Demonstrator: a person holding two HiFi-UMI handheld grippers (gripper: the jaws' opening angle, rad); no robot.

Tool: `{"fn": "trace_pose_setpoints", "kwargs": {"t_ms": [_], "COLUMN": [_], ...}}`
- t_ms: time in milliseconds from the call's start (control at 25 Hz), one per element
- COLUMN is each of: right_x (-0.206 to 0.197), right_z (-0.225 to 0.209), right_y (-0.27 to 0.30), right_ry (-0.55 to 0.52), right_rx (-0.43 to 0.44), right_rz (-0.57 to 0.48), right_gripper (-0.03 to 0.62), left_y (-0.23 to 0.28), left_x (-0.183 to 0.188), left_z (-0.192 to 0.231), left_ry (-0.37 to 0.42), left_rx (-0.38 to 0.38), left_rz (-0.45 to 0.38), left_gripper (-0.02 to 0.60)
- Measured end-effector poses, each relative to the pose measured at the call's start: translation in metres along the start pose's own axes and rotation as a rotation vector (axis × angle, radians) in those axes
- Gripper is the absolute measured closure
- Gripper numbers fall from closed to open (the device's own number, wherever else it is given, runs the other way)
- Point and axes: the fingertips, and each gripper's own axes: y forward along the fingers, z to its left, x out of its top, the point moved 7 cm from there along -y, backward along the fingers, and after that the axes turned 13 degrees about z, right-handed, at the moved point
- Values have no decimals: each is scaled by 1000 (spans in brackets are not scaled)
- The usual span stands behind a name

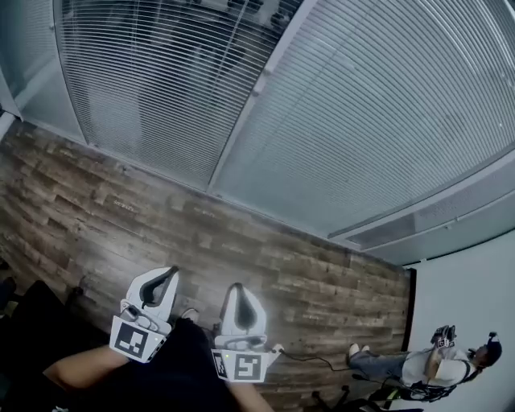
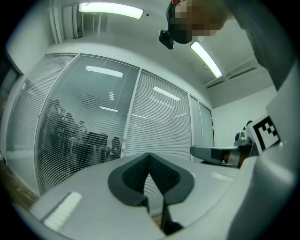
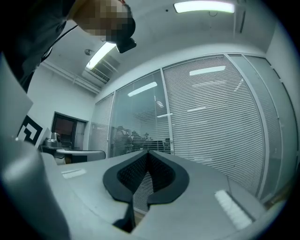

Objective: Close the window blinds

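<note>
Two hand-held grippers hover low over a wood-plank floor (image 1: 241, 241) in front of a glass office wall hung with window blinds. In the head view, the left gripper (image 1: 170, 272) and the right gripper (image 1: 239, 286) sit side by side near the bottom of the frame, both pointing toward the glass and well apart from it. Each one's marker cube faces the camera.

Both tongs are pressed together at the tips and hold nothing. The left gripper view shows the left gripper (image 2: 150, 154) with its dark pads meeting at a point. The right gripper view shows the same for the right gripper (image 3: 147, 152). Only blind slats appear through the small gaps behind the tips.

The left blind panel (image 1: 153, 72) has its slats tilted open, so dim figures and furniture beyond the glass show through it (image 2: 89, 136). The right blind panel (image 1: 378, 113), past a white window post (image 1: 253, 96), is a flat pale sheet of slats.

A person (image 1: 434, 366) sits in the far right corner by a white wall. Strip ceiling lights (image 2: 111, 8) glow overhead.
</note>
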Motion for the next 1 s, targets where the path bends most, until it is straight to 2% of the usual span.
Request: {"fn": "trace_pose_setpoints", "kwargs": {"t_ms": [280, 440, 600, 1000], "right_x": [-8, -10, -16, -15], "right_z": [-40, -55, -66, -94], "right_y": [-6, 1, 4, 40], "right_ry": [38, 61, 73, 60], "right_rx": [-18, 67, 90, 52], "right_rz": [-37, -79, -77, -44], "right_gripper": [592, 592, 591, 591], "left_y": [19, 21, 25, 83], "left_x": [-7, -10, -13, -10], "left_z": [-19, -21, -19, -2], "left_ry": [14, 19, 11, 11], "left_rx": [30, 92, 153, 108], "left_rz": [34, 59, 69, 60], "left_gripper": [581, 580, 580, 580]}}
